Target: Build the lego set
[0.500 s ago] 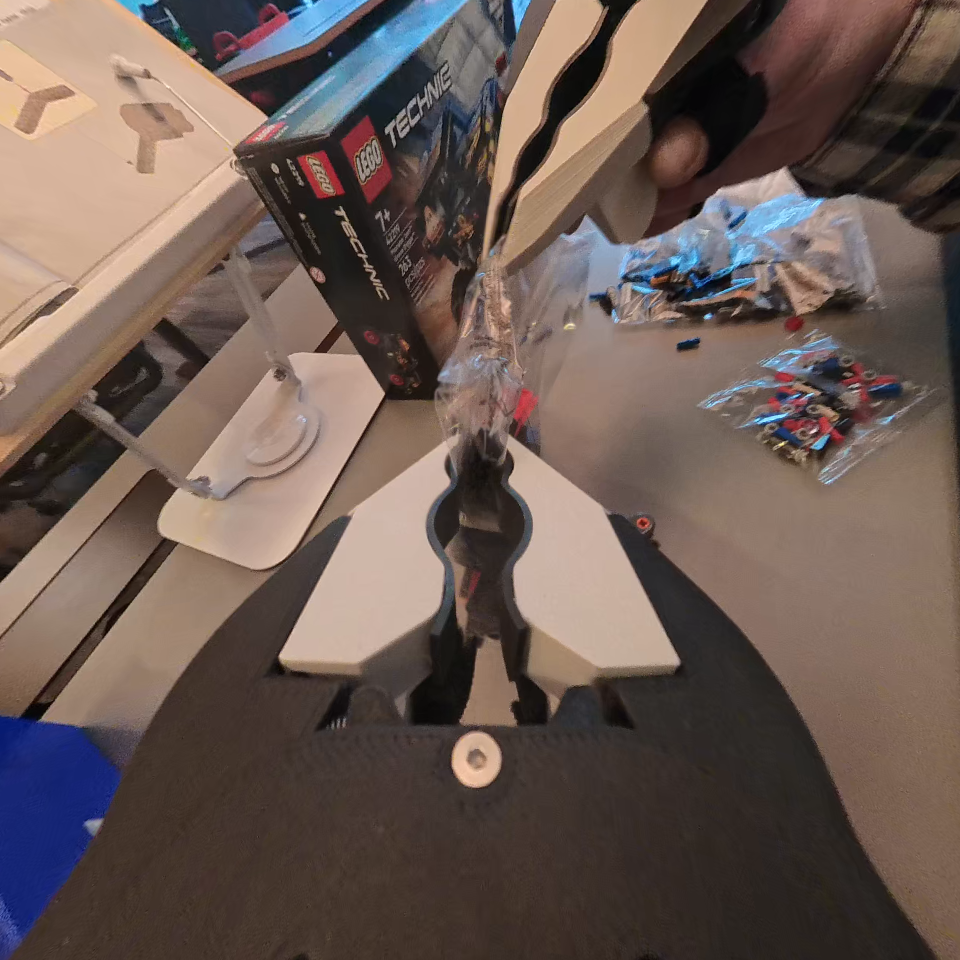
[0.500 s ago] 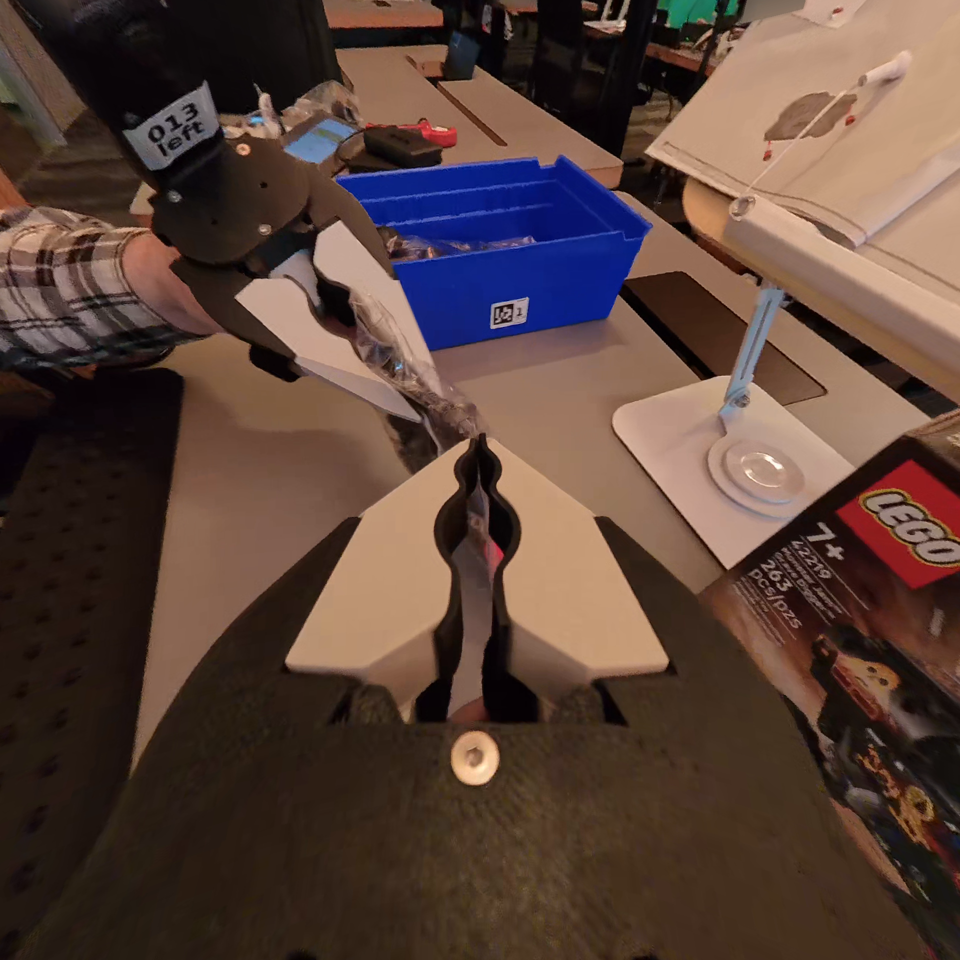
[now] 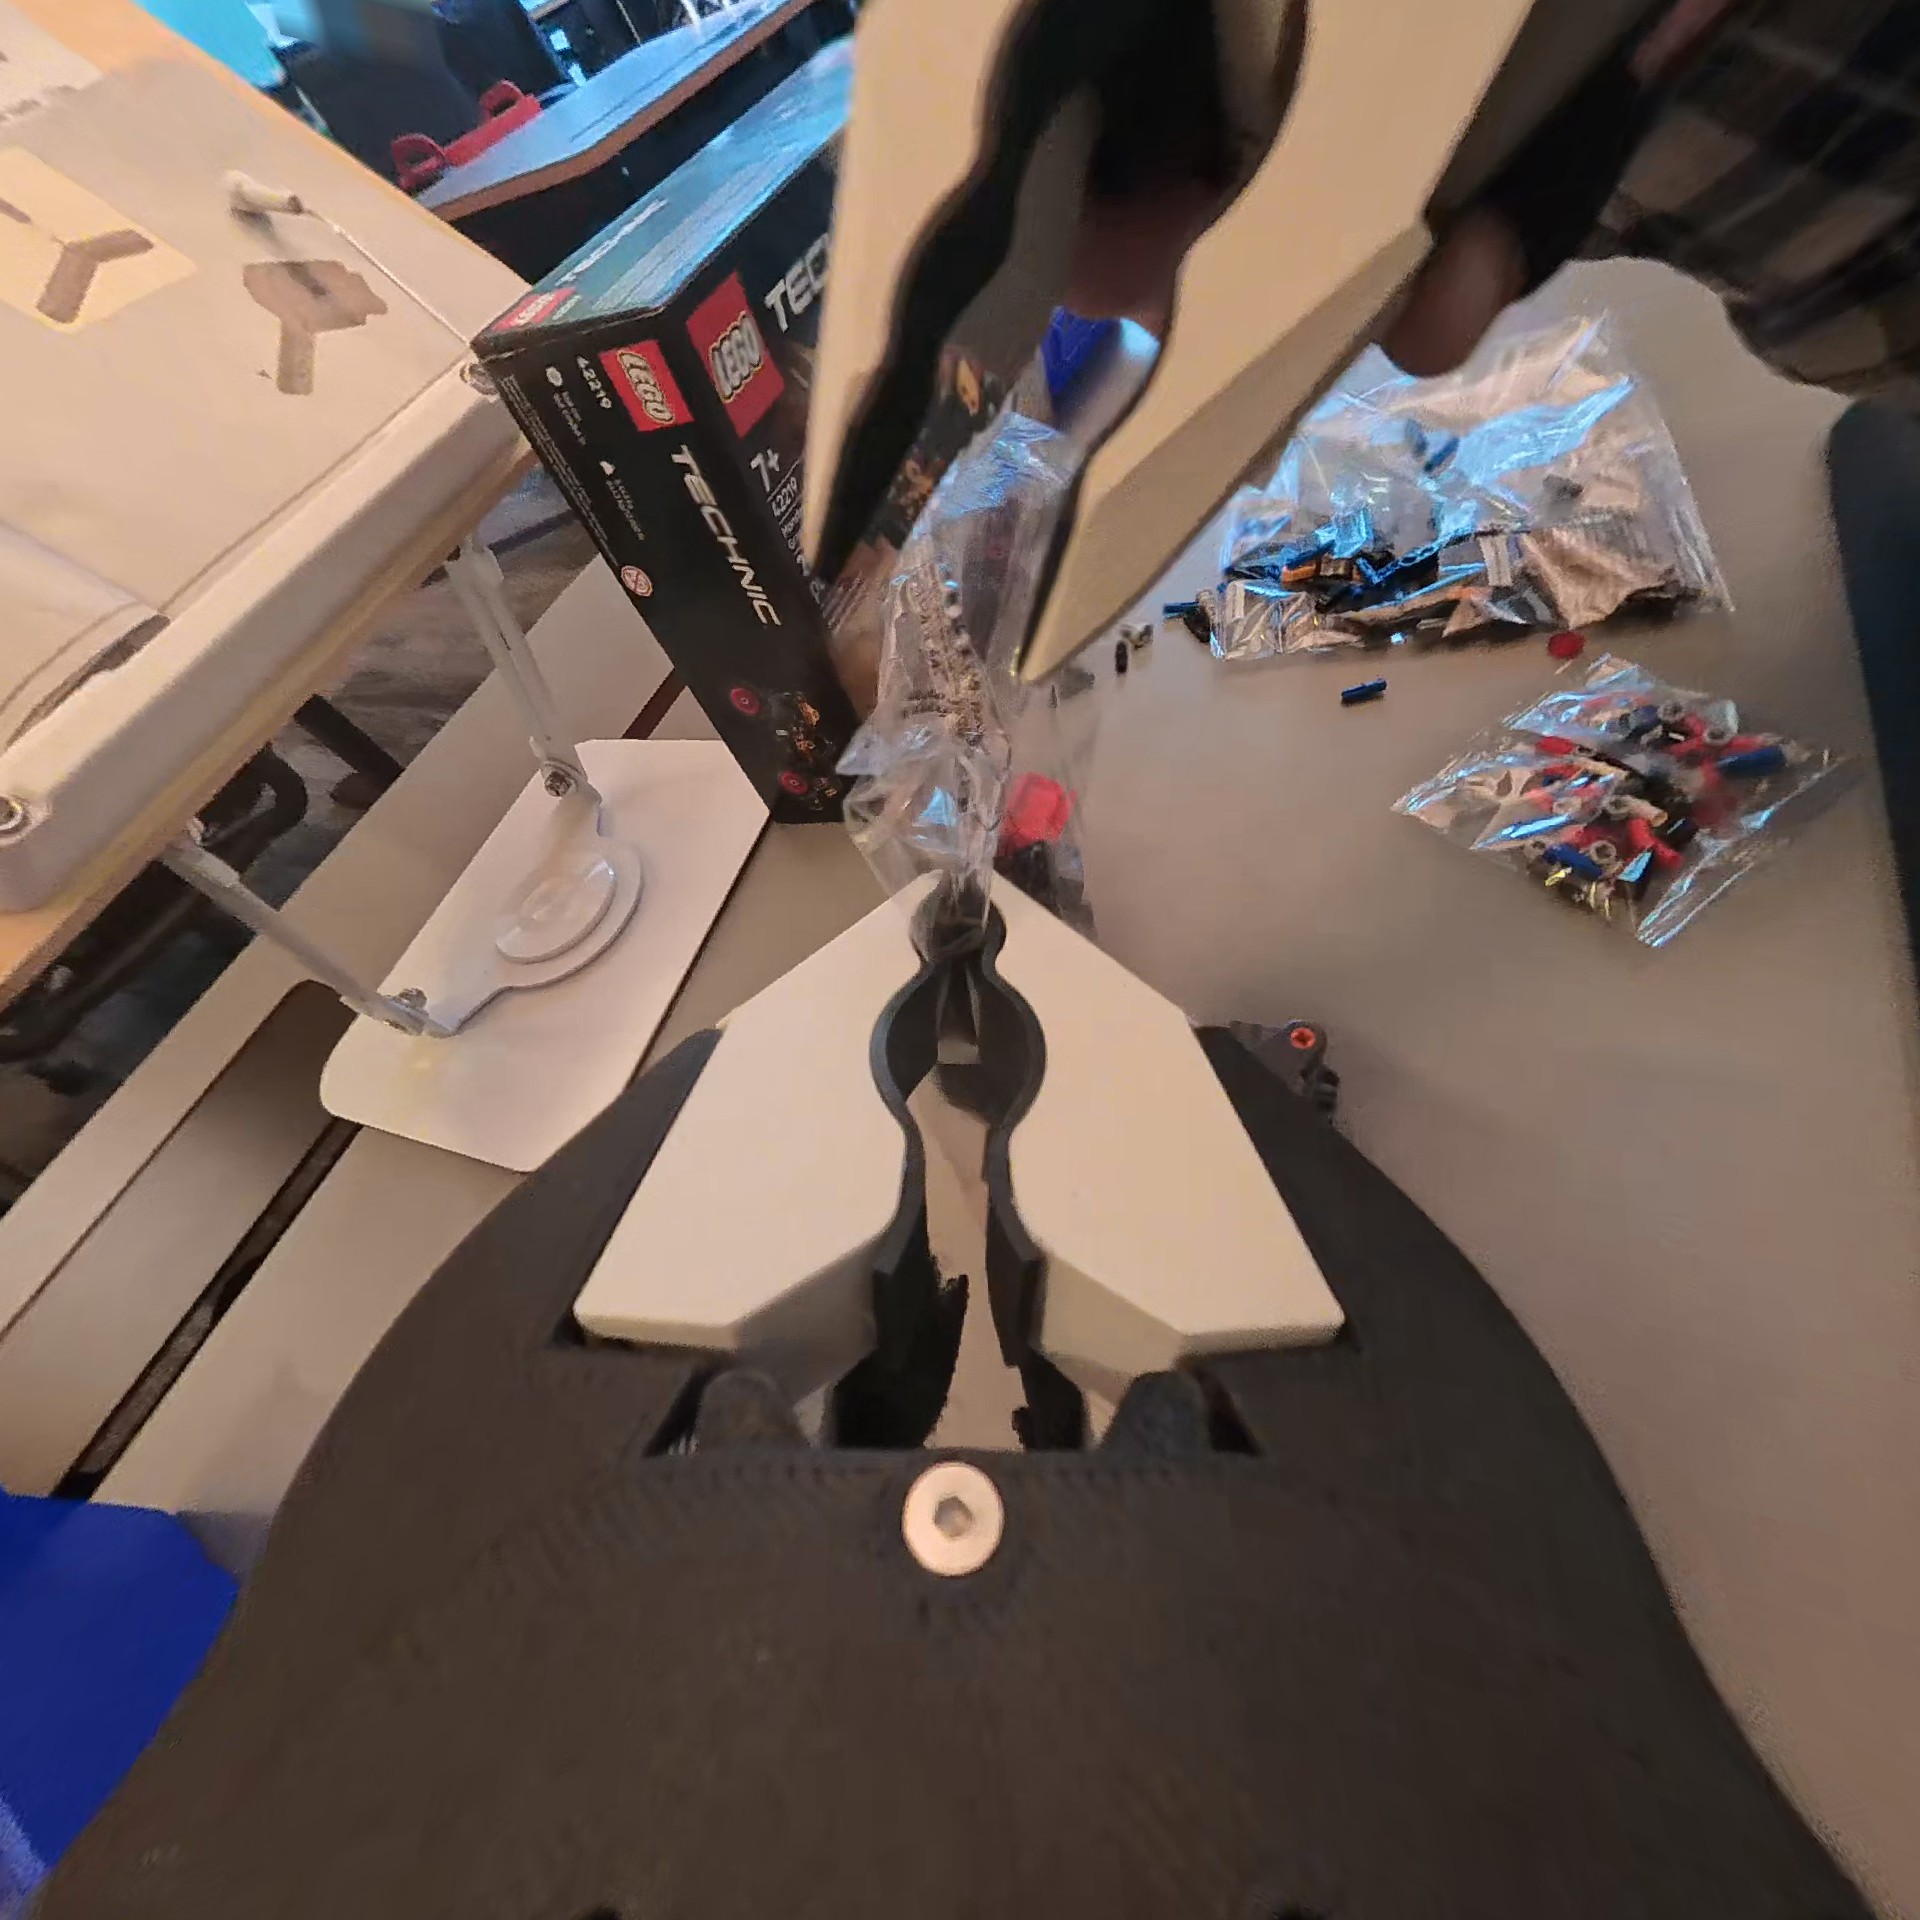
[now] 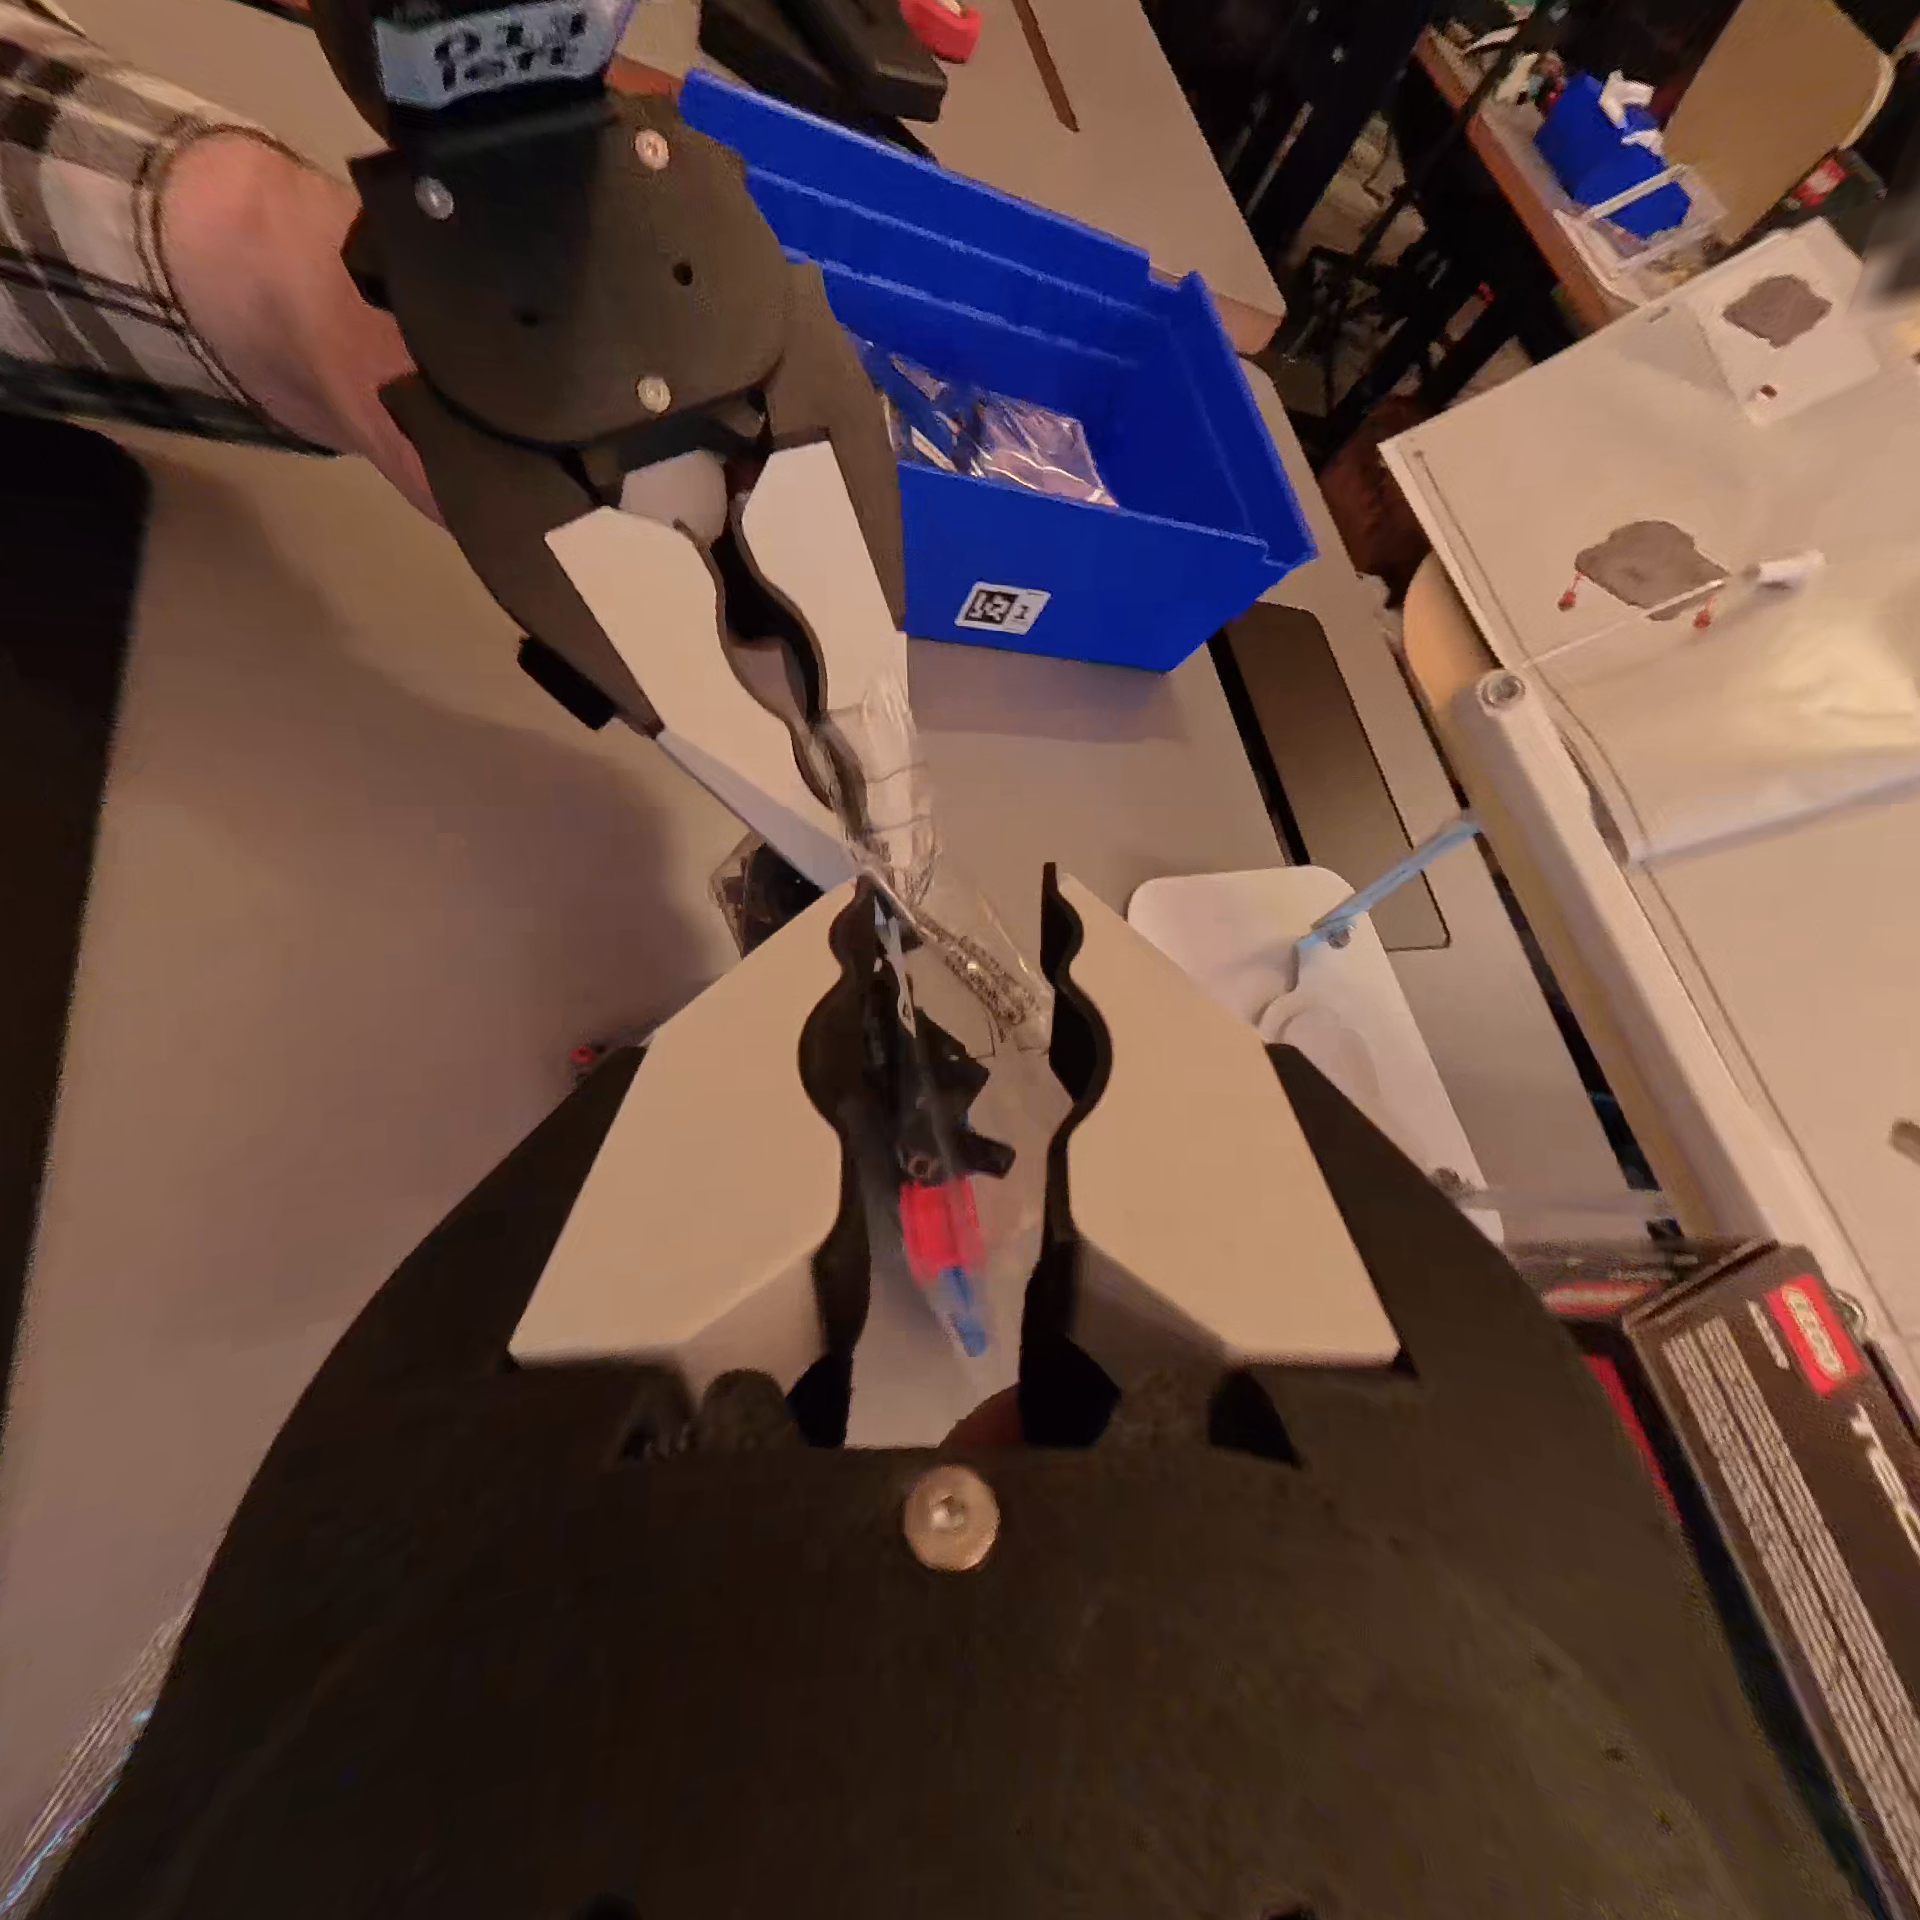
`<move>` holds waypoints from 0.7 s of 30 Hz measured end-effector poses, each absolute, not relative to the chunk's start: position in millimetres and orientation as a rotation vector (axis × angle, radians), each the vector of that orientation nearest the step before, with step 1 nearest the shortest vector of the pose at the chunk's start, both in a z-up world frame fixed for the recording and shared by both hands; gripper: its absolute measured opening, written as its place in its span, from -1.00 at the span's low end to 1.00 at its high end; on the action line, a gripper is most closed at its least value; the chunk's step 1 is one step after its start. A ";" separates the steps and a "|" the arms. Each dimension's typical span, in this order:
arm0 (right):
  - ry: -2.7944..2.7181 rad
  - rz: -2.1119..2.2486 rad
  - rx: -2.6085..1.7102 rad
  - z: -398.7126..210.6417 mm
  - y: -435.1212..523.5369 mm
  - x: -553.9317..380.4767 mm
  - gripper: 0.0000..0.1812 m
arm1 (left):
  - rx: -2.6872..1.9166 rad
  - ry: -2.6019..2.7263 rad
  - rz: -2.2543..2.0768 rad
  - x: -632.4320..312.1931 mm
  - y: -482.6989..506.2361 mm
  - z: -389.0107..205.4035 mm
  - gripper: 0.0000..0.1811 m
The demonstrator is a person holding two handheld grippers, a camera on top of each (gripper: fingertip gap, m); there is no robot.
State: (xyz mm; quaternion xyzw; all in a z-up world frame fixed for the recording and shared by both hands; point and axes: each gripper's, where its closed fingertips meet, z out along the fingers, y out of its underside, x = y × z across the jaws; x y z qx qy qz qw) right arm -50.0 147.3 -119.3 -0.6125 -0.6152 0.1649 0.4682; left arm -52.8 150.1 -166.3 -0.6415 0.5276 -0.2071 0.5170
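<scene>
Grey surface (image 3: 1455,1195) in front of me. Directly on it: black set box (image 3: 675,540) standing upright, white stand base (image 3: 540,935) just left of the box, two clear bags of parts (image 3: 1475,520) (image 3: 1621,790) to the right, blue bin (image 4: 1091,499) farther off, loose small pieces (image 3: 1361,691) near the bags.

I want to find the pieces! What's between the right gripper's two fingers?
In the right wrist view, a clear bag of red, blue and black pieces hangs between the open right gripper's fingers.
</scene>
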 end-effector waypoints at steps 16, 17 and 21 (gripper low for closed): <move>-1.460 0.637 -1.539 -96.9 145.5 -46.9 -1.00 | -1.528 1.405 -0.362 -60.6 147.4 -192.5 -1.00; -1.487 0.592 -1.547 -104.6 147.0 -46.5 -1.00 | -1.534 1.403 -0.352 -60.3 148.4 -191.1 -1.00; -1.601 0.444 -1.534 -131.0 145.4 -46.9 -0.71 | -1.542 1.416 -0.367 -63.9 150.8 -194.1 -1.00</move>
